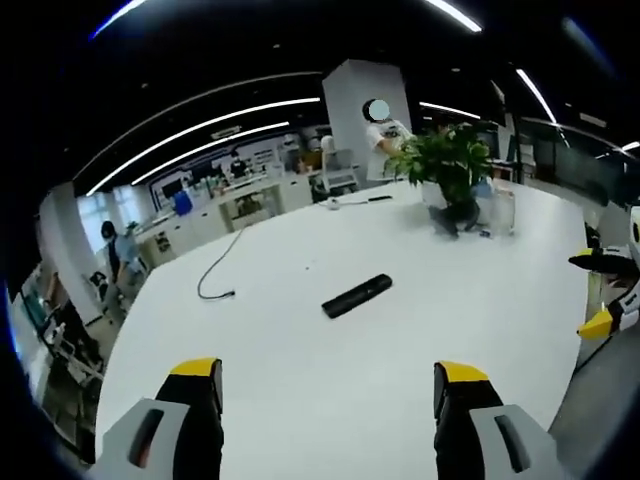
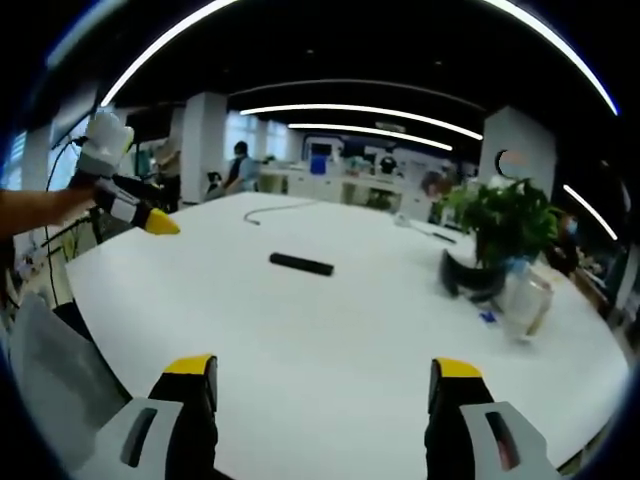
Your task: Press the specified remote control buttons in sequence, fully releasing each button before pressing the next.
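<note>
Left gripper (image 1: 327, 392): jaws spread wide, yellow tips apart, nothing between them. Right gripper (image 2: 322, 390): likewise released and empty, held above the near edge of the white table (image 2: 330, 320).

Remote control (image 1: 357, 296): a slim black bar lying flat on the table, alone, well apart from both grippers. In the left gripper view it sits at about 12 o'clock from the jaws, skewed toward 2 o'clock; in the right gripper view it lies at roughly 11 o'clock. Buttons too small to tell.

Judgement: no press has begun. Both grippers appear held back so the remote stays in plain sight, as the task demands. An open jaw offers one narrow tip for pressing a single button, which may explain the spread.

Other items: potted plant (image 2: 505, 232) at 1 o'clock in the right gripper view, with a clear container (image 2: 525, 300) just beside it; a dark cable (image 1: 215, 275) at 10 o'clock from the remote in the left gripper view. All well clear of the approach path.

The left gripper also enters the right gripper view at 9 o'clock, held by a hand.
</note>
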Demonstrator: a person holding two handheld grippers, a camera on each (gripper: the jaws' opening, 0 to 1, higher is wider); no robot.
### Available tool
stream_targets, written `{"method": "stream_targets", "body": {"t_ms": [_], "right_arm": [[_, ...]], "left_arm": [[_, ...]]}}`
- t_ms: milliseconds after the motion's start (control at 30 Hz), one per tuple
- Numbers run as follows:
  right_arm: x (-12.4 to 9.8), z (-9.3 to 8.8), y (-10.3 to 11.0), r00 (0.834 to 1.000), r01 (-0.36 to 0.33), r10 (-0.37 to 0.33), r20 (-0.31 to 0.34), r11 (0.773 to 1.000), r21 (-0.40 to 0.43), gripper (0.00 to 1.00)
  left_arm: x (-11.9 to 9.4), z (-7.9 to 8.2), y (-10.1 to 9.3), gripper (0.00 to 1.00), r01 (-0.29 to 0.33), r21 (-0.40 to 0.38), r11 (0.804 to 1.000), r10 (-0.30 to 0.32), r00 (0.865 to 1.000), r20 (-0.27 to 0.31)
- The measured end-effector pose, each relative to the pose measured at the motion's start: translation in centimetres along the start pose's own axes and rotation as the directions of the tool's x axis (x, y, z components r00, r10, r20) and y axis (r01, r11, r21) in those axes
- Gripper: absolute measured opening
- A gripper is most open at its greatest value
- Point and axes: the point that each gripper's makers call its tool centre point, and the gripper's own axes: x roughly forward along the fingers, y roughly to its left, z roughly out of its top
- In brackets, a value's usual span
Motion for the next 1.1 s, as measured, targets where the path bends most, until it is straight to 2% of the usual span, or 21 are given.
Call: {"method": "stream_targets", "body": {"t_ms": [233, 533, 800, 900, 1000, 1100], "right_arm": [[0.1, -0.2, 0.1, 1.0, -0.001, 0.001, -0.013, 1.0, -0.005, 0.86], [0.2, -0.3, 0.1, 1.0, -0.002, 0.002, -0.023, 1.0, -0.012, 0.86], [0.4, -0.5, 0.1, 0.999, -0.006, 0.005, -0.034, 1.0, -0.01, 0.85], [0.5, -0.6, 0.1, 0.999, -0.007, 0.006, -0.04, 1.0, -0.011, 0.85], [0.6, -0.7, 0.1, 0.999, -0.006, 0.006, -0.044, 1.0, -0.012, 0.85], [0.6, -0.7, 0.1, 0.999, -0.005, 0.004, -0.049, 1.0, -0.013, 0.85]], "left_arm": [[2.6, 2.4, -0.1, 0.89, 0.057, 0.071, 0.996, -0.056, 0.998, -0.016], [5.7, 5.5, -0.5, 0.89, 0.135, 0.164, 0.977, -0.131, 0.991, -0.033], [8.7, 6.6, -1.1, 0.86, 0.208, 0.259, 0.943, -0.192, 0.978, -0.087], [10.0, 6.5, -1.4, 0.85, 0.246, 0.307, 0.919, -0.217, 0.968, -0.126], [10.8, 6.5, -1.5, 0.84, 0.271, 0.329, 0.905, -0.232, 0.961, -0.151], [12.1, 6.6, -1.8, 0.83, 0.318, 0.341, 0.885, -0.267, 0.945, -0.187]]}}
